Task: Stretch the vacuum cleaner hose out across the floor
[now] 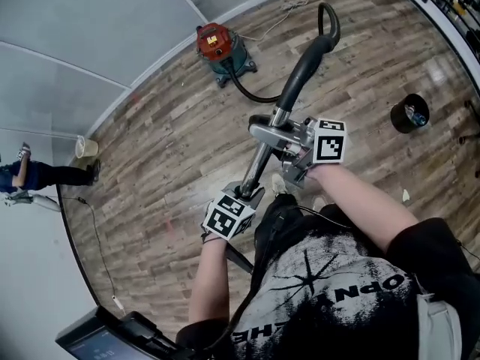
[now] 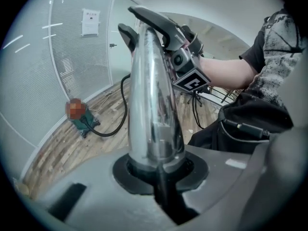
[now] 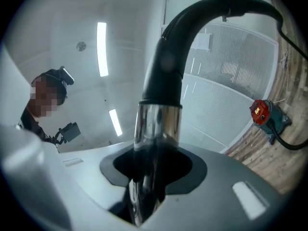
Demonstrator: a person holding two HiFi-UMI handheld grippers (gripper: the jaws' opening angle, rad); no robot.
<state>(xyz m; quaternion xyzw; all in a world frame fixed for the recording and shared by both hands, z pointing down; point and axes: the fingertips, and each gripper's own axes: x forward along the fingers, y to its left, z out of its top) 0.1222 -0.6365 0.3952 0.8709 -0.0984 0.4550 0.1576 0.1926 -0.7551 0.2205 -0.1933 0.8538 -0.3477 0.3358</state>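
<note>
A red and green vacuum cleaner stands on the wood floor near the far wall. Its black hose curves along the floor to a chrome wand with a black curved handle. My left gripper is shut on the lower part of the wand. My right gripper sits higher up, just below the black handle. The wand lies between its jaws with dark space around it, so it stands open. The vacuum cleaner also shows in the right gripper view.
A black bucket stands on the floor at the right. At the left edge are a person and a small pale bin. A thin cable runs along the left wall. A dark screen sits at the bottom left.
</note>
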